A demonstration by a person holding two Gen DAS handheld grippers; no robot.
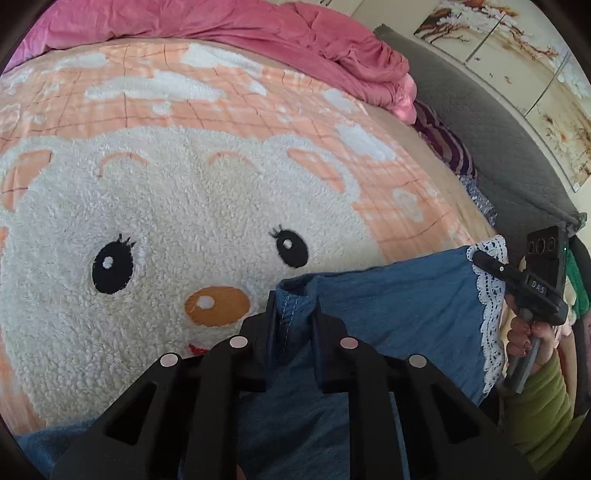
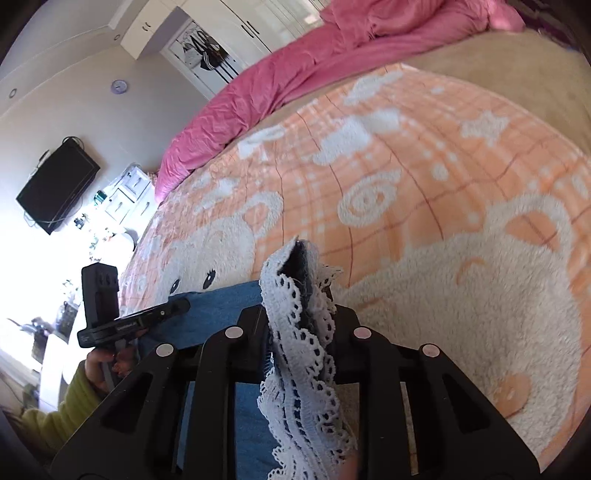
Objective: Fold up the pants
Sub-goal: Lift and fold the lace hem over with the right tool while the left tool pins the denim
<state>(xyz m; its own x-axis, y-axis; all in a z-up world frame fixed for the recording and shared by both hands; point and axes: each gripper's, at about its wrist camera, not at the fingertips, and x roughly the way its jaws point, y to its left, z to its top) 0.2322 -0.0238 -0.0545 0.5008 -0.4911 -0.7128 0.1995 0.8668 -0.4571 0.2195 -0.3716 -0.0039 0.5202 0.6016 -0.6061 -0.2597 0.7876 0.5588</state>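
Left wrist view shows the left gripper point(image 1: 293, 325) clamped on a stitched edge of the blue denim pants with white lace trim point(image 1: 399, 306), which hang stretched above the peach-and-white fleece bear blanket point(image 1: 184, 206) covering the bed. The cloth's long axis runs sideways from this clamp to the right gripper point(image 1: 484, 258), whose black fingers pinch the lace-trimmed hem at the far right, held by a hand point(image 1: 524, 332) in a green sleeve. Ahead the blanket lies open as far as a crumpled pink quilt point(image 1: 295, 33); to the right the bed ends at a dark grey padded headboard point(image 1: 498, 122). Only the right wrist view shows the lace hem point(image 2: 299, 332) bunched upright between that gripper's closed fingers, the bed's far edge, and a room with a black wall-mounted television point(image 2: 57, 186) and white wardrobes point(image 2: 221, 22).
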